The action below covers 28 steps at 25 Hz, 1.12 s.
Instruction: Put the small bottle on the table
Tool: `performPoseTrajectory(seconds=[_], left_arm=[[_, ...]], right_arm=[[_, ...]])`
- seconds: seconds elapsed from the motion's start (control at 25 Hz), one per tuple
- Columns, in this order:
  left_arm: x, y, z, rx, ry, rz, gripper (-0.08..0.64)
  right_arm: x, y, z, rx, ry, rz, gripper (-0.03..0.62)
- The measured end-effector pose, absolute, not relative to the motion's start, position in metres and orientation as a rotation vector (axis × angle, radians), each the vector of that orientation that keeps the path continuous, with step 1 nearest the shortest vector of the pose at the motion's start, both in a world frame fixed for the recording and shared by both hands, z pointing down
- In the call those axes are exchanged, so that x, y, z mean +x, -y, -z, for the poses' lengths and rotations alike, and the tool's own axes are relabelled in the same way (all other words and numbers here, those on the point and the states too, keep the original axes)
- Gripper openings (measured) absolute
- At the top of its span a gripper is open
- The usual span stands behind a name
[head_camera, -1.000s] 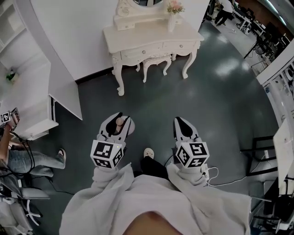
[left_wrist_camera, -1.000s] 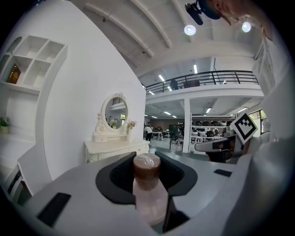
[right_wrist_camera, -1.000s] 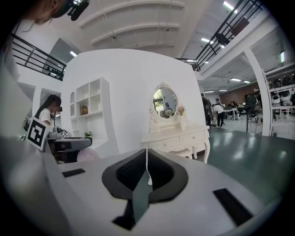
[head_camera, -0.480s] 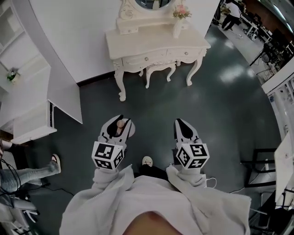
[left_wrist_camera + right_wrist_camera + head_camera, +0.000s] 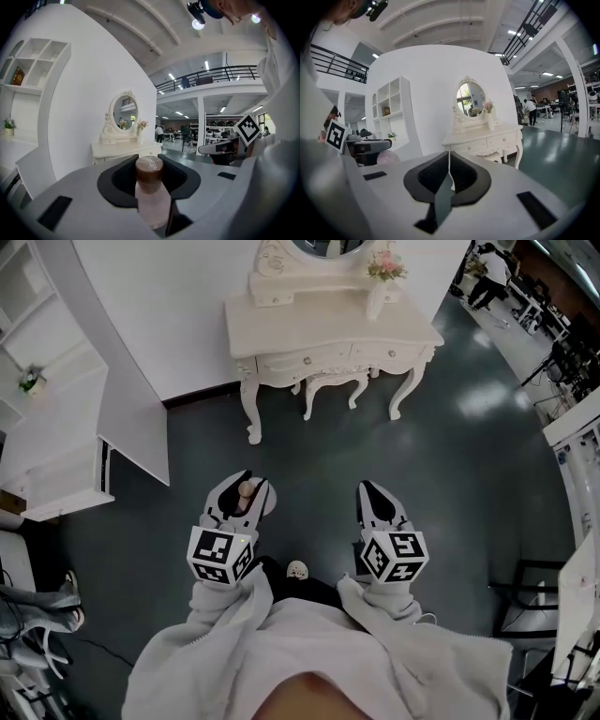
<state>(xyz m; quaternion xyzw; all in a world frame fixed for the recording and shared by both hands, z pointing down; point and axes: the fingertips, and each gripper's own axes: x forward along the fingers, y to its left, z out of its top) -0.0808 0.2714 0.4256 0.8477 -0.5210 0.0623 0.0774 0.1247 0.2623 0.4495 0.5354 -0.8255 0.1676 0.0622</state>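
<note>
- Two grippers are seen in the head view, held side by side above a dark floor, well short of a white dressing table.
- A small bottle is clamped in the left gripper, its brown cap lying toward the jaw tips; the bottle is well apart from the tabletop.
- The right gripper is shown with its jaws drawn together.
- A vase of flowers is set near the right rear corner of the tabletop, beside an oval mirror at the rear edge.
- In the left gripper view, the bottle is pinched by its pale pink body between the two jaws, and the cap is seen above them; the dressing table is seen beyond, to the left.
- In the right gripper view, the jaws are pressed together with nothing between them, and the dressing table is seen ahead.
</note>
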Motion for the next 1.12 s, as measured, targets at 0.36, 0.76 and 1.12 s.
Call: performPoseTrajectory(seconds=[0.36, 0.76, 1.12], left_arm=[[-0.089, -0.282, -0.434, 2.496, 1.582, -0.213, 0.132], [-0.089, -0.255, -0.437, 2.498, 1.570, -0.230, 0.133], [-0.089, -0.196, -0.437, 2.494, 1.555, -0.233, 0.133]], right_arm=[[0.110, -0.270, -0.461, 1.551, 2.501, -0.519, 0.035], [0.110, -0.244, -0.458, 1.559, 2.505, -0.511, 0.035], [0.108, -0.186, -0.455, 1.563, 2.497, -0.511, 0.035]])
